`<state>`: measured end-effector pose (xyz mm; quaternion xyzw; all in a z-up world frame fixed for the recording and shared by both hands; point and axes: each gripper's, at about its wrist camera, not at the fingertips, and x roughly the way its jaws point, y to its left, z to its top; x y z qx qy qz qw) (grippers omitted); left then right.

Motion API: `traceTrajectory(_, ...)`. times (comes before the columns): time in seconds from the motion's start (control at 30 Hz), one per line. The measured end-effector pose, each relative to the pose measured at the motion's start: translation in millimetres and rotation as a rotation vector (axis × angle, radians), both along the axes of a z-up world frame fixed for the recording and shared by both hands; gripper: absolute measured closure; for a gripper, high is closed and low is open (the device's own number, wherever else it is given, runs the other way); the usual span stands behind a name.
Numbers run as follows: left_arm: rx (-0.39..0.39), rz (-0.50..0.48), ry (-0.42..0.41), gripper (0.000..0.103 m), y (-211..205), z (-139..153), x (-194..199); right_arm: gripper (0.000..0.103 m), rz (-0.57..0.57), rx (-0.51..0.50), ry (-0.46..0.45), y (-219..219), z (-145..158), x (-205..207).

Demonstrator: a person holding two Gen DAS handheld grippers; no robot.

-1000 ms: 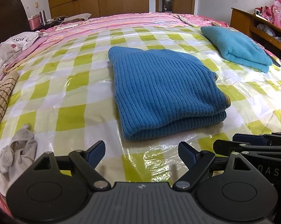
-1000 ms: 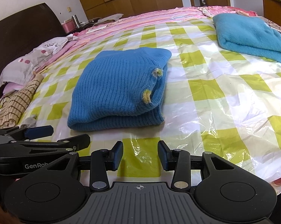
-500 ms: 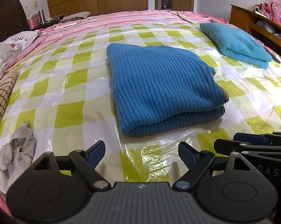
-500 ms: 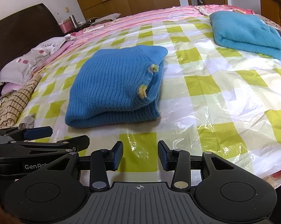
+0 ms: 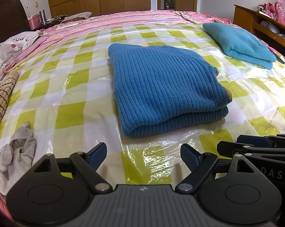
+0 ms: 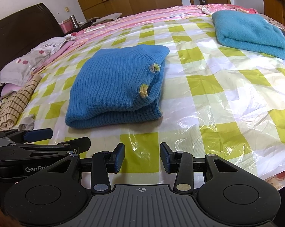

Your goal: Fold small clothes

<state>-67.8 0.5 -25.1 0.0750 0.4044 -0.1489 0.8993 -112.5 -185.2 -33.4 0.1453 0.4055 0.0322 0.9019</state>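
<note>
A blue ribbed knit sweater (image 5: 165, 89) lies folded in a neat rectangle on the checked plastic sheet (image 5: 70, 113) over the bed; it also shows in the right wrist view (image 6: 115, 87), with yellow cuff trim at its right edge. My left gripper (image 5: 143, 154) is open and empty, held short of the sweater's near edge. My right gripper (image 6: 142, 158) is open and empty, also short of the sweater. Each gripper shows at the side of the other's view.
A folded teal fleece garment (image 5: 239, 43) lies at the far right of the bed, also in the right wrist view (image 6: 250, 34). A grey sock (image 5: 15, 151) and a striped cloth (image 5: 0, 102) lie at the left. Wooden furniture (image 5: 256, 20) stands at right.
Both grippers have drawn back a little from the folded sweater, which now looks farther away. Both stay open and empty.
</note>
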Motion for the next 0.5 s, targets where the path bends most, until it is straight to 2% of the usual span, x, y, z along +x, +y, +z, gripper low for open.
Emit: traceTrajectory(0.5,-0.003,0.004,0.011,0.014,0.4,-2.0,-0.8,0.062,0.0,-0.004,0.0,0.3,-2.2,-1.2)
